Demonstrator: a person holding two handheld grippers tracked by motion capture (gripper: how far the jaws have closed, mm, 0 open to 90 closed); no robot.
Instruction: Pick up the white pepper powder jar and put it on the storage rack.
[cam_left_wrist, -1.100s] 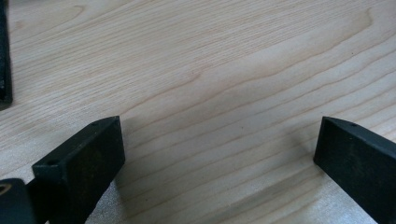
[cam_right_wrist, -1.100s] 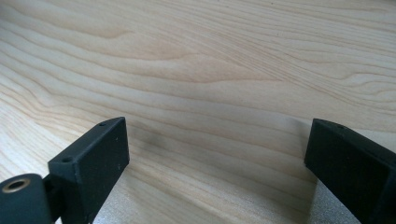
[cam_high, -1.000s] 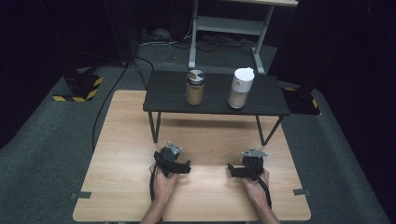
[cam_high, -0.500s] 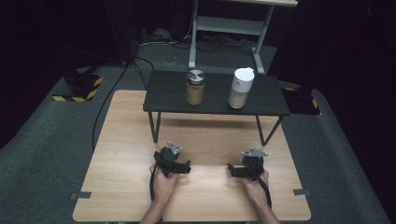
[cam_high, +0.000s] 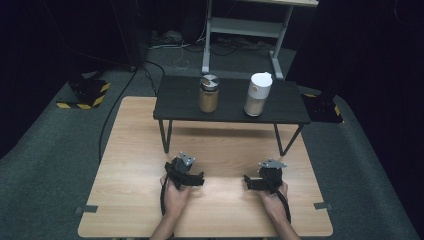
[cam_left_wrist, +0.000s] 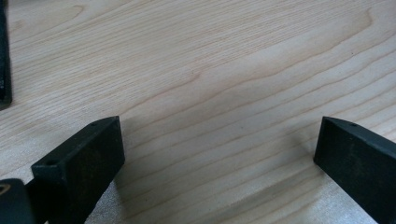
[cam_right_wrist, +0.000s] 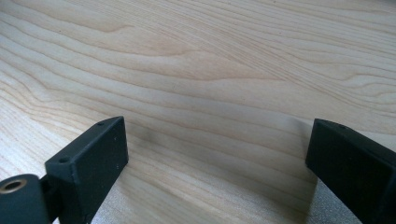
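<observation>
On the light wooden table (cam_high: 135, 165) both hands rest near the front edge, each holding a black gripper. My left gripper (cam_high: 184, 171) lies left of centre, its jaws wide apart over bare wood (cam_left_wrist: 219, 135). My right gripper (cam_high: 265, 176) lies right of centre, jaws equally spread with nothing between them (cam_right_wrist: 219, 144). On a low black bench (cam_high: 180, 100) at the table's far side stand a glass jar (cam_high: 209, 93) with a metal lid and brownish contents, and a white lidded container (cam_high: 258, 94) to its right.
The bench stands on thin black legs (cam_high: 164, 136) over the table's far half. A black cable (cam_high: 107, 120) runs along the grey floor at the left. A black and yellow block (cam_high: 86, 91) sits at the far left. A metal stand (cam_high: 240, 30) is behind the bench.
</observation>
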